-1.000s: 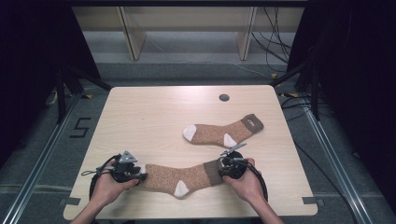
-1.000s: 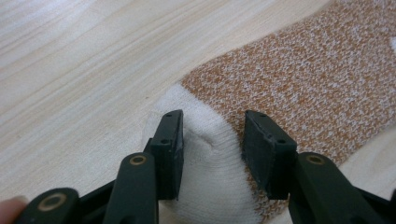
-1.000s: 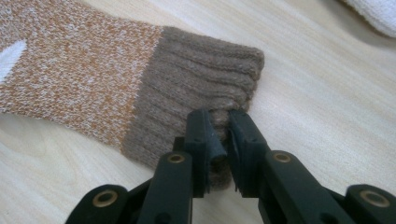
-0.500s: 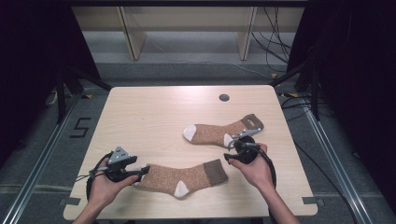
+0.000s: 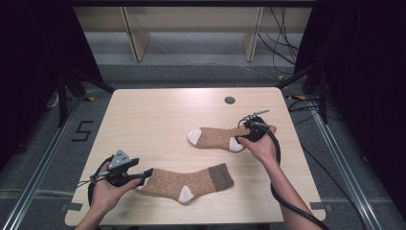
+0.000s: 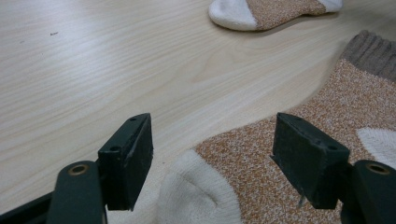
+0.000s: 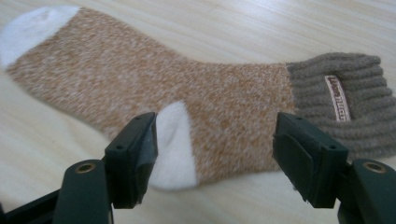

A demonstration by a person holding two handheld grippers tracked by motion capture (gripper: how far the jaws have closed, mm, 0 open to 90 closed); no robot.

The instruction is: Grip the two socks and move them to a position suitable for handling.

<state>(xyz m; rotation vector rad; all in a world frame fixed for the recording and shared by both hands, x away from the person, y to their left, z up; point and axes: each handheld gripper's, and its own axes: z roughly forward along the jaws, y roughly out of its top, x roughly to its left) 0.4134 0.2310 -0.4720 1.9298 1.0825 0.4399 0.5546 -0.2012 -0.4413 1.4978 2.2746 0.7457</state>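
Near sock (image 5: 189, 181): lying flat on the table (image 5: 158, 115) by its front edge, white toe toward the left gripper, brown cuff pointing right, white heel patch on its front side.
Near sock toe (image 6: 196, 198): sitting between the left gripper's jaws in the left gripper view, with no pad pressing on it.
Far sock (image 5: 215, 138): lying flat farther back on the table, behind the near sock and well apart from it, white toe pointing left, cuff end under the right gripper.
Far sock detail: showing a white heel patch (image 7: 175, 142) and a ribbed brown cuff with a small label (image 7: 337, 98) in the right gripper view.
Left gripper (image 5: 146, 173): resting at the near sock's toe end, jaws standing wide apart after just opening, gripping nothing.
Right gripper (image 5: 242, 138): hovering at the far sock's heel and cuff, jaws standing wide apart after just opening, the sock showing between them but not clamped.
Left hand (image 5: 107, 189): wrapping the left gripper's body, left of the near sock.
Right hand (image 5: 263, 146): holding the right gripper, right of the far sock.
Hole (image 5: 230, 100): sitting in the tabletop behind the far sock.
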